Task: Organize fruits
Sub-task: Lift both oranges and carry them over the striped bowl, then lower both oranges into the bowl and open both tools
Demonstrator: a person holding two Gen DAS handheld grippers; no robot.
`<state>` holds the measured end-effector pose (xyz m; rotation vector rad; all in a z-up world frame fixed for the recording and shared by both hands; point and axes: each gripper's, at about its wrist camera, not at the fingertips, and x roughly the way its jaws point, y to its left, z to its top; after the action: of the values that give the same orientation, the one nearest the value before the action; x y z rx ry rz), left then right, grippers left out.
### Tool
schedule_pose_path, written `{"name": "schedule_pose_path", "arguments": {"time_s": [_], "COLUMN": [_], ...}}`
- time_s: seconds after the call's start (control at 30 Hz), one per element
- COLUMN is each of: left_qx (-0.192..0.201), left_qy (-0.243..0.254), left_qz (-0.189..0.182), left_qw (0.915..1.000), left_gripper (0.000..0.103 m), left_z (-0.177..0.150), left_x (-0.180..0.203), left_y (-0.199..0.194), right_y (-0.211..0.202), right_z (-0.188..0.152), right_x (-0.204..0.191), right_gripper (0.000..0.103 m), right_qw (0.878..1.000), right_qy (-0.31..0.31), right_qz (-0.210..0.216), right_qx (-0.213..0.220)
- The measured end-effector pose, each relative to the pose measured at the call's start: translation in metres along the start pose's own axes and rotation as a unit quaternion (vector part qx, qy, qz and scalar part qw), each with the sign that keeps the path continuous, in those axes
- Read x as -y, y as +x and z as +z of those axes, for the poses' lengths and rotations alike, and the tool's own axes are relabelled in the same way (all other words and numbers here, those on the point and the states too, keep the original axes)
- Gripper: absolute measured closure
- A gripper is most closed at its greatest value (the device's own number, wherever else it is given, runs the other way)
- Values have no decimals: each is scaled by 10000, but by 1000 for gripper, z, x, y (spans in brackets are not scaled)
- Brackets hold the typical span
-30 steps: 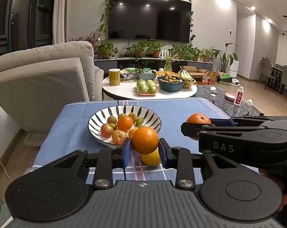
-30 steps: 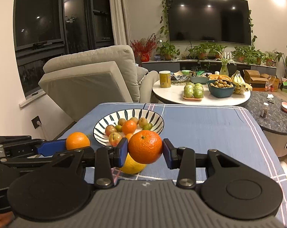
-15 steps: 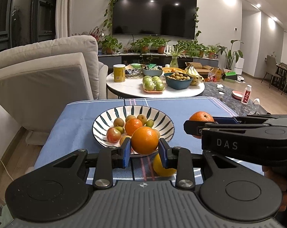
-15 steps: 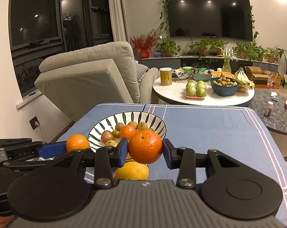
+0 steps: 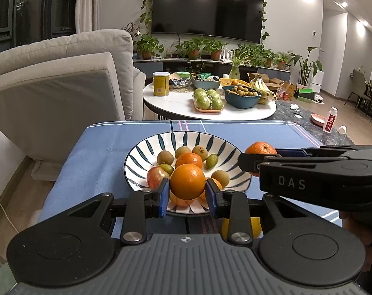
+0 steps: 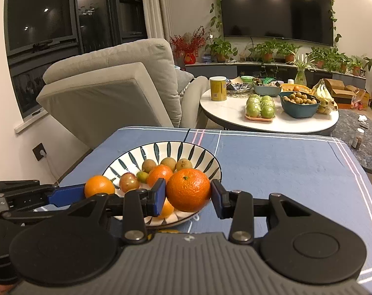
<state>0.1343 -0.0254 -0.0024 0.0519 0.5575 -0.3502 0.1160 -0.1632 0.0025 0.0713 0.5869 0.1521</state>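
A striped bowl (image 5: 146,147) (image 6: 200,154) with several small fruits stands on the blue tablecloth. My left gripper (image 5: 187,194) is shut on an orange (image 5: 187,181) just above the bowl's near rim. My right gripper (image 6: 188,195) is shut on another orange (image 6: 188,189) over the bowl's near right rim; it shows in the left wrist view (image 5: 260,148) at the bowl's right. The left gripper's orange shows in the right wrist view (image 6: 99,186). A yellow fruit (image 5: 256,226) lies on the cloth below the grippers, mostly hidden.
The blue tablecloth (image 6: 272,162) covers the table. Beyond its far edge is a round white table (image 5: 235,116) with green fruits, a bowl and a yellow can. A beige recliner (image 5: 63,93) stands at the left.
Both grippers have moved forward with their oranges, from in front of the bowl to over its near rim. The yellow fruit has dropped almost out of view beneath them.
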Motion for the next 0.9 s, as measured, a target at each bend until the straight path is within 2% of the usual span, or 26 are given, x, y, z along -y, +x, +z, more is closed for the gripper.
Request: {"name": "schedule_pose_path", "arguments": {"time_s": [0.5, 0.9], "left_qx": [-166, -201], "left_qy": [-182, -173], "left_qz": [64, 77], "left_qw": [9997, 9996], "left_gripper": [74, 74], "left_z": [2, 2], "left_x": [-19, -19], "left_y": [29, 34], "right_y": [45, 57], "right_z": [11, 10], "right_x": [3, 6], "right_gripper": [24, 24], "right_qw": [9997, 9993], "right_qy": [3, 167], "right_qz": [-9, 25], "right_qx": [-239, -340]}}
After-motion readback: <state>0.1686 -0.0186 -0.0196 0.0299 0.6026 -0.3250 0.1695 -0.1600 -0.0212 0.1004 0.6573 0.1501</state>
